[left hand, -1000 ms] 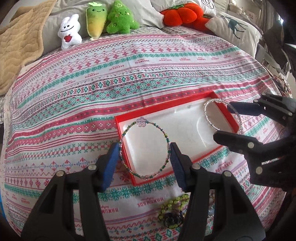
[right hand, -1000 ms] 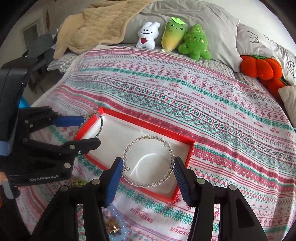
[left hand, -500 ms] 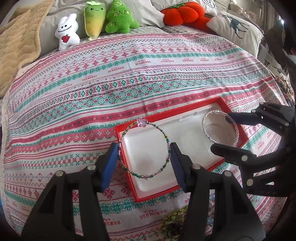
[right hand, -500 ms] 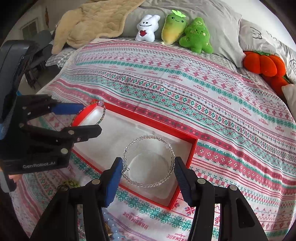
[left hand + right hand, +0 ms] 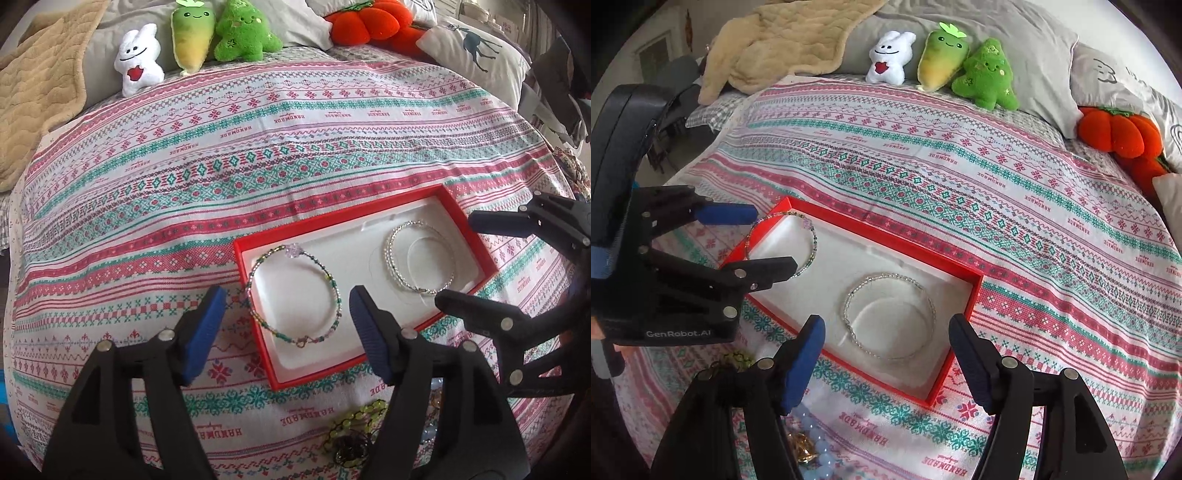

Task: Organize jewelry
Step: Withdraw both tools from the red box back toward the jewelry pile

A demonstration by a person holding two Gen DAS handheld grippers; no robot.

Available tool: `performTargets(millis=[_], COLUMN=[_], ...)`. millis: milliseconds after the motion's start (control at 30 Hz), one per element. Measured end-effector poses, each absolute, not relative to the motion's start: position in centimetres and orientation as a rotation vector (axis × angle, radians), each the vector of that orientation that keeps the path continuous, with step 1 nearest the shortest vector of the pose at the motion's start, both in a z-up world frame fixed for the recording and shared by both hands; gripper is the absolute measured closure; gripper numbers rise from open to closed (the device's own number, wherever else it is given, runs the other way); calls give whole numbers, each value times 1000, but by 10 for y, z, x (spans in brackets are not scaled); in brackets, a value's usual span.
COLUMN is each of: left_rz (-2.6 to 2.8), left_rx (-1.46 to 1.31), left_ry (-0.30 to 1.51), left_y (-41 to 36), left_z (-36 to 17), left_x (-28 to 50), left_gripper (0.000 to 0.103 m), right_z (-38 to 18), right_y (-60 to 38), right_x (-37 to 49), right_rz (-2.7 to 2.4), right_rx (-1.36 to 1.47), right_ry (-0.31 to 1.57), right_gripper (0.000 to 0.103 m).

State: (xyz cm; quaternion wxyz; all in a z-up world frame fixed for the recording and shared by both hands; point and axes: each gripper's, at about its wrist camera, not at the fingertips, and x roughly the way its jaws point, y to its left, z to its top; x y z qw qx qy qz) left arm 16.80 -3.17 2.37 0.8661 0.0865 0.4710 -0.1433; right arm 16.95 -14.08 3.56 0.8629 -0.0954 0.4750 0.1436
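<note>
A red box [image 5: 467,225] with a white lining lies on the patterned bedspread; it also shows in the right wrist view [image 5: 975,295]. A green beaded bracelet [image 5: 334,295] with a pink flower bead lies in its left part, also in the right wrist view [image 5: 812,251]. A clear beaded bracelet [image 5: 389,258] lies in its right part, also in the right wrist view [image 5: 849,299]. My left gripper [image 5: 288,328] is open and empty above the green bracelet. My right gripper [image 5: 886,354] is open and empty above the clear bracelet.
Loose jewelry lies on the bedspread near the box's front: a yellow-green bead piece [image 5: 351,417], a pale blue bead strand [image 5: 816,443] and a gold piece [image 5: 801,446]. Plush toys [image 5: 960,62], a tan blanket [image 5: 790,40] and pillows line the bed's far side.
Both grippers have let go of their bracelets, opened wider and drawn back. The green and clear bracelets now lie flat in the box.
</note>
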Motion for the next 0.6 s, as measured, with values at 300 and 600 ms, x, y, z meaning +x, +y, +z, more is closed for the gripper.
performTargets(millis=[300,600], left_rz=[-272,-257], left_rx=[164,127], left_ry=[996,1044], left_y=[-24,-9], left_z=[34,34], left_x=[147,115], left_gripper=[22,19], right_z=[47,53], right_y=[-147,-140], right_x=[151,120], right_rz=[263,282], right_rx=[-204,-241], right_ry=[1013,1028], right_gripper=[28,26])
